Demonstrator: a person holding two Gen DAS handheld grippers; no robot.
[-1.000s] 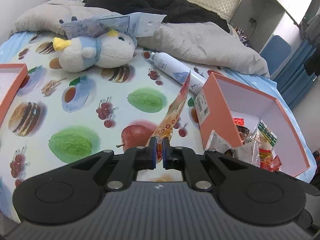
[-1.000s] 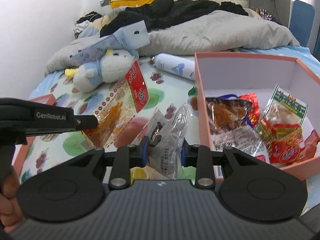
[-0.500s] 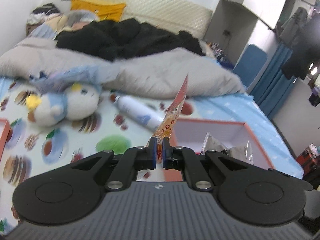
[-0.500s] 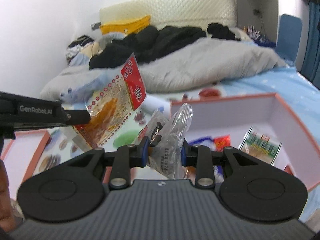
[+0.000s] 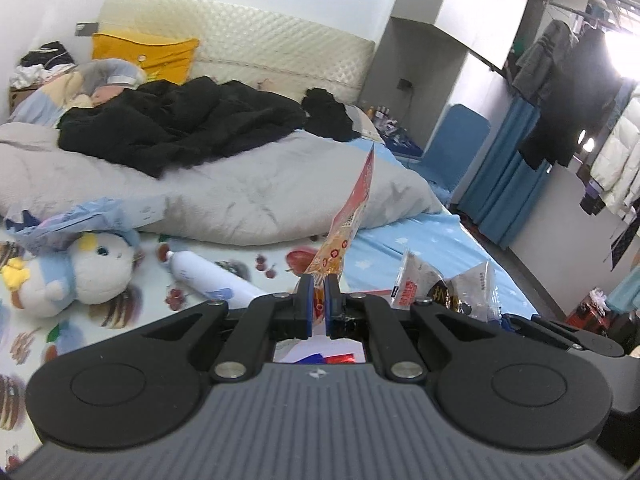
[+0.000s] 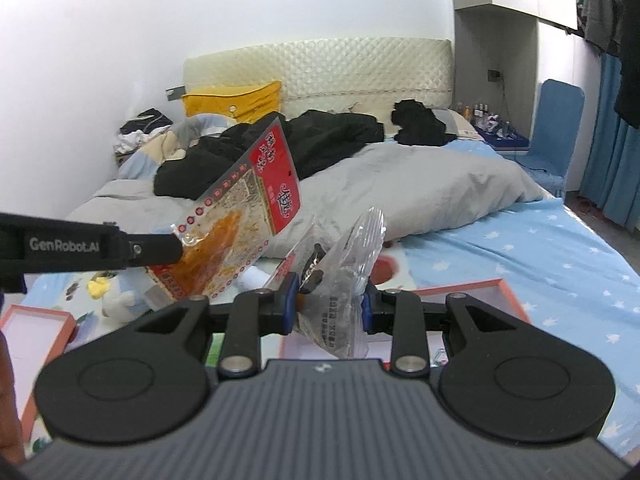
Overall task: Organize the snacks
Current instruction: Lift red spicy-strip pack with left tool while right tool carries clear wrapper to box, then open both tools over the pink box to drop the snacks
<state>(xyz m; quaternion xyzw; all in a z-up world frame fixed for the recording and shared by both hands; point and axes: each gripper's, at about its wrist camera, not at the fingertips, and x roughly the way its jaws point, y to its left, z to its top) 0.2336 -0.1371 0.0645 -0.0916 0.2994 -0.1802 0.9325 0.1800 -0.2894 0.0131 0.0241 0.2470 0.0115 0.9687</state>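
Evenly lit, window glare, fisheye-bent edges

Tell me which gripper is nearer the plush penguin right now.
Left. The left gripper holds its red snack packet just right of the plush penguin; the right gripper sits farther right, over the pink box.

Left tongs clamped; right tongs clamped, raised.

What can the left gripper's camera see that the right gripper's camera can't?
Only the left wrist view shows the white bottle and the coats on the rack. Only the right wrist view shows the red-and-orange snack packet's printed face, the pink box and the pink lid. Both show the plush toy, the grey duvet, and each gripper clamping a snack: left gripper that packet, right gripper a clear packet.
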